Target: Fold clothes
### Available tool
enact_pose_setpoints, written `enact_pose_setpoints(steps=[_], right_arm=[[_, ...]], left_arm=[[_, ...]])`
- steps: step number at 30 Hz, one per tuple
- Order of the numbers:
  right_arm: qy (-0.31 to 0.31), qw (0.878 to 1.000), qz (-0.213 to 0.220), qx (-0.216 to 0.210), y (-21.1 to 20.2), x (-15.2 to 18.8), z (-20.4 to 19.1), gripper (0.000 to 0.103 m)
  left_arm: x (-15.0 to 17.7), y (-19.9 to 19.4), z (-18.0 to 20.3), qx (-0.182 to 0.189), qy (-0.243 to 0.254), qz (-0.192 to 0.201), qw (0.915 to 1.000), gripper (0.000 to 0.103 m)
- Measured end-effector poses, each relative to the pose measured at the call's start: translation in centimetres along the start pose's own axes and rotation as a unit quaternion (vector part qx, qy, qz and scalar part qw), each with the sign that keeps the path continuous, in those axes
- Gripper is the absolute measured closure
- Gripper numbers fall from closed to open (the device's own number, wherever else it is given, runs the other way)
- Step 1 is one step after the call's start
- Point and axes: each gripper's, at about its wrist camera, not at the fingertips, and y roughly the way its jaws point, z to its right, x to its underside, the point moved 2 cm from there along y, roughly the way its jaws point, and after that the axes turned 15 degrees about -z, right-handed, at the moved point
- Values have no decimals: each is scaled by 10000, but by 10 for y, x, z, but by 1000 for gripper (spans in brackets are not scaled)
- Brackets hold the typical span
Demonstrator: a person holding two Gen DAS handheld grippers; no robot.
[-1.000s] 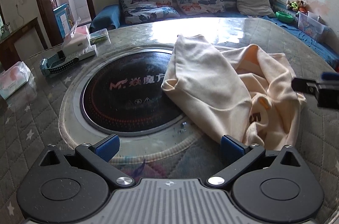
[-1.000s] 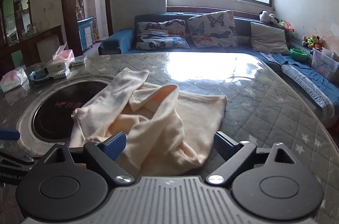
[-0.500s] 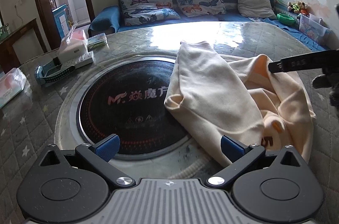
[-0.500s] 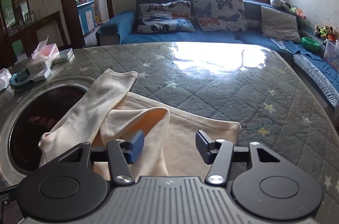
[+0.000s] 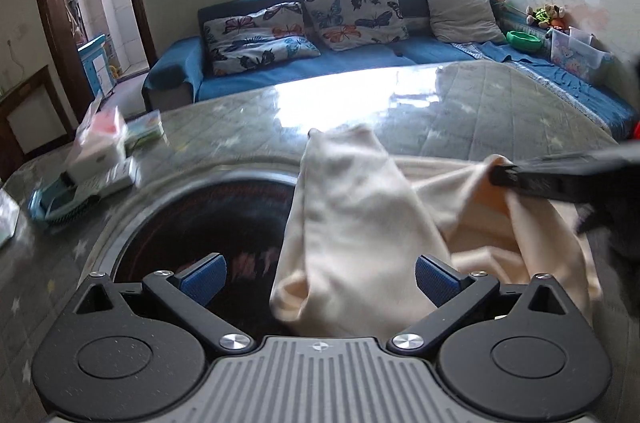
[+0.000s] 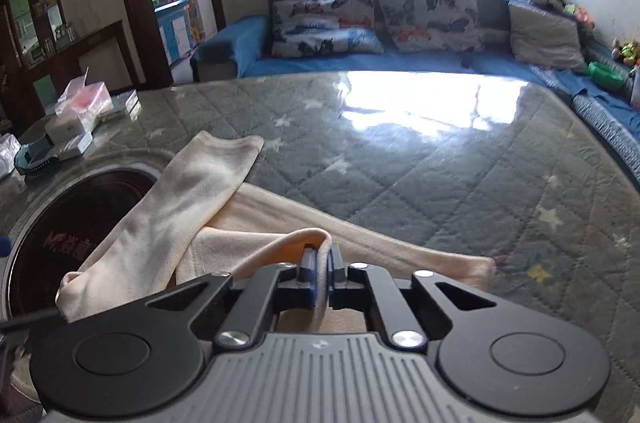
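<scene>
A cream garment [image 5: 360, 223] lies crumpled on the quilted table, partly over the dark round hob. It also shows in the right wrist view [image 6: 192, 207], one sleeve stretched toward the far left. My left gripper [image 5: 318, 271] is open, its blue pads on either side of the garment's near fold, not closed on it. My right gripper [image 6: 319, 273] is shut on a raised edge of the garment; it shows in the left wrist view [image 5: 500, 175] at the right, pinching the cloth.
The dark round hob [image 5: 208, 223] is set into the table [image 6: 440, 163] at the left. Tissue boxes and small packets [image 5: 104, 151] stand at the table's far left edge. A blue sofa with butterfly pillows [image 5: 320, 23] runs behind the table.
My right gripper has closed on the garment's raised edge; it was open before. My left gripper has moved forward so that the garment's near fold lies between its open fingers.
</scene>
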Motion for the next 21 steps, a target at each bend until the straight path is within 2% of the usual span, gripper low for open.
enact_pose_setpoints(steps=[2,7,8,12,15,18,21], right_arm=[[79,9998,148,58,-11,3,4,100],[364,9947,589,762,-51,29,25,100],[506,9932,614,853,-57,36,31,100],[983,9874,480,1144,-69,71,52,99],[1031,9862,295,1258,-67,90,61,96],[1028,9870,296,1199,-69,94,69,94],[845,9903,404,1024,-71,81,71,80]], left_arm=[[-14,5,6,44,23,74,10000,4],[-47,27,27,129,224,208,9994,19],[-53,34,31,132,280,235,9992,24],[-72,63,45,131,389,232,9989,31],[-82,84,52,26,431,174,9989,31],[-91,102,54,-101,426,55,9990,31],[-97,114,49,-112,389,-46,9992,36]])
